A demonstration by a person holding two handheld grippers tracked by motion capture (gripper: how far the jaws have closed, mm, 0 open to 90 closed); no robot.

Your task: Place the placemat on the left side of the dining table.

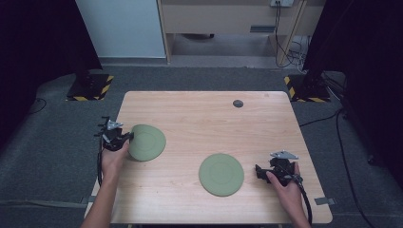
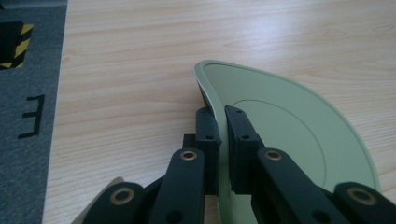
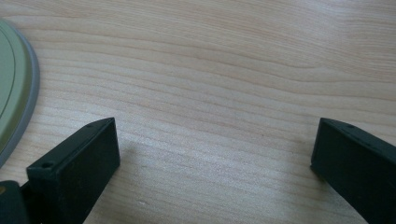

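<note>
We note two sage-green plates [image 1: 147, 142] [image 1: 221, 174], each marked with a faint ring, on a pale wood-grain table [image 1: 204, 118]. Both grippers [image 1: 124, 137] [image 1: 259, 172] are black. The floor [image 1: 52, 152] is dark grey, and the stand bases [image 1: 90, 87] bear yellow-black stripes.

You can read just one mark: a black "E" [image 2: 31, 116] on the grey floor [image 2: 23, 163], left of the table's [image 2: 140, 93] left edge in the left gripper view, lying turned on its side so it could also be a "3". Far left in that view a block [image 2: 11, 44] carries yellow-and-black hazard stripes, a warning sign without words. In the high view you'll find the same stripes on two stand bases [image 1: 90, 88] beyond the table's far corners.
</note>
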